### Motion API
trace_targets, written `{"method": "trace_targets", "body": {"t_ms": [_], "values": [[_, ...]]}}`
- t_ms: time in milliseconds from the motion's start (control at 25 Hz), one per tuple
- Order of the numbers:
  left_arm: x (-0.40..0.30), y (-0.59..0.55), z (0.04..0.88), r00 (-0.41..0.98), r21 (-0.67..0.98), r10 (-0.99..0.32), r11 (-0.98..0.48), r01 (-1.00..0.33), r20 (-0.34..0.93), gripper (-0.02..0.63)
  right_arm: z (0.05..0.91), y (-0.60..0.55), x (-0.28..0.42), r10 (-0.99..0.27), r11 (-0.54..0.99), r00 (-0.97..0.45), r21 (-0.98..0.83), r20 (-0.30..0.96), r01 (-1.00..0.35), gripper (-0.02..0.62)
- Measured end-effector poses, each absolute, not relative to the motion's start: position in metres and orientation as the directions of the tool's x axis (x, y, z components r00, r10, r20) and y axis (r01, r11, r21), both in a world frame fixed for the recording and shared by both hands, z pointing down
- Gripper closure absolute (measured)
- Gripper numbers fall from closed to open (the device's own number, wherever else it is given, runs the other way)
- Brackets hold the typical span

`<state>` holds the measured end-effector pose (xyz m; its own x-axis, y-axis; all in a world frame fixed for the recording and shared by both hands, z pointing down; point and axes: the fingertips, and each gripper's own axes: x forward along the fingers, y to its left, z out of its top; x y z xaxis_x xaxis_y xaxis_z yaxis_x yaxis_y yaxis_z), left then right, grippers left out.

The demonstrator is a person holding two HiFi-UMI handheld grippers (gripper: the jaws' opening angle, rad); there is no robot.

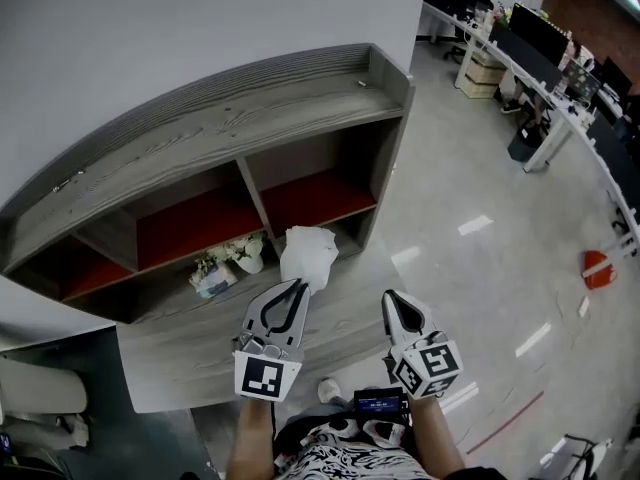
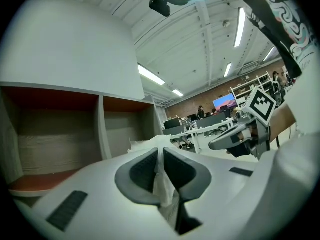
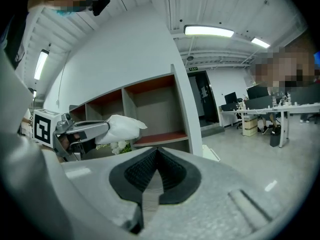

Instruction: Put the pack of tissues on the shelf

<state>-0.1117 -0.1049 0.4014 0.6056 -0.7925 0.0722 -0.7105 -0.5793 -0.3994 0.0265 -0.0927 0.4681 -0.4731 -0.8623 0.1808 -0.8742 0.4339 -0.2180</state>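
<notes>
Pack of tissues (image 1: 308, 253) is in the air, pinched at its near edge by the left gripper (image 1: 297, 288). Its jaws are narrow and closed on the thin wrapper, and the bulk of the pack sticks out past the tips toward the shelf (image 1: 200, 133). Not placed yet: it hangs in front of the right-hand red-floored compartment (image 1: 320, 200), over the grey ledge. Right gripper (image 1: 396, 300) is alongside, jaws together, nothing in them. Small flower pot (image 1: 243, 252) sits on the ledge just left of the pack. Step in hand looks like carry in and set down. To do it well: keep the gripper level, steer right of the flowers and off the divider, and get the pack fully over the red floor before loosening. It's soft and edge-held, so it could droop or tip out at the lip
</notes>
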Motion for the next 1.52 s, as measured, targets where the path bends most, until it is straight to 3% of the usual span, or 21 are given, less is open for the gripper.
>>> {"method": "trace_targets", "body": {"t_ms": [1520], "values": [[-0.075, -0.198, 0.414, 0.535, -0.408, -0.838, -0.529, -0.744, 0.112, 0.575, 0.462, -0.201, 0.057, -0.821, 0.513, -0.552, -0.239, 0.144, -0.824, 0.594]]}}
